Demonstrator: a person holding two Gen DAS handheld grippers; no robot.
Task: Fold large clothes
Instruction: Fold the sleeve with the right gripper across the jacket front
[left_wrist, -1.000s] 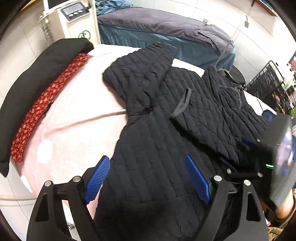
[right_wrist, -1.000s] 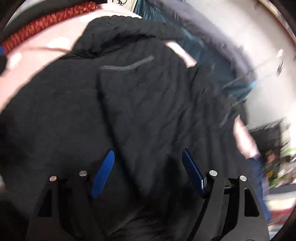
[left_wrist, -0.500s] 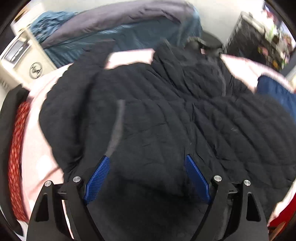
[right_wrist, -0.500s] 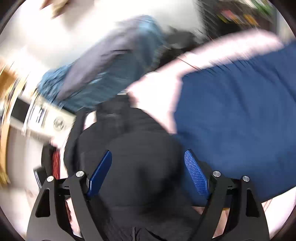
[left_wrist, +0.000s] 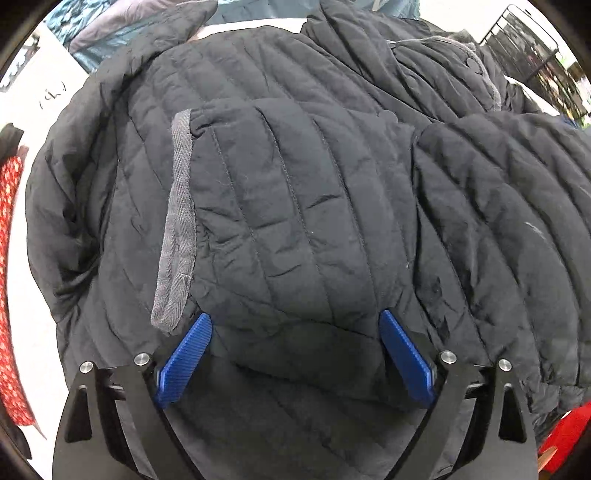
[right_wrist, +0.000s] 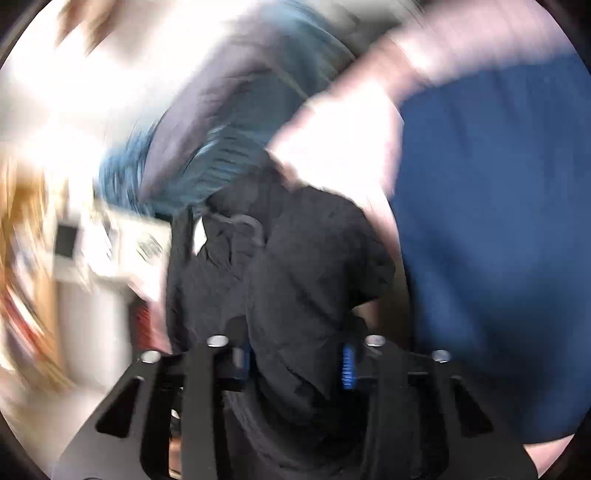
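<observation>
Looking down from the left wrist, the big black quilted jacket (left_wrist: 295, 206) lay spread over the pale pink bed (left_wrist: 33, 317), and it was only partly folded. One sleeve with a grey cuff (left_wrist: 177, 229) was laid across the body, and another puffy part was turned in on the right. The tidy final folds were, I think, not done yet.

The left tool (left_wrist: 295, 354) pointed down at the jacket with its blue pads wide apart and opening more. Cloth bulged up between them, but the pads were not pinching it.

The right tool (right_wrist: 295, 362) was closing, and a bunch of the black jacket (right_wrist: 295, 288) sat squeezed between its pads. That view was very blurry.

I counted one jacket, two tools, one red flowery cloth (left_wrist: 7, 258) at the left edge and one dark blue cloth (right_wrist: 498, 240) beside the jacket.
</observation>
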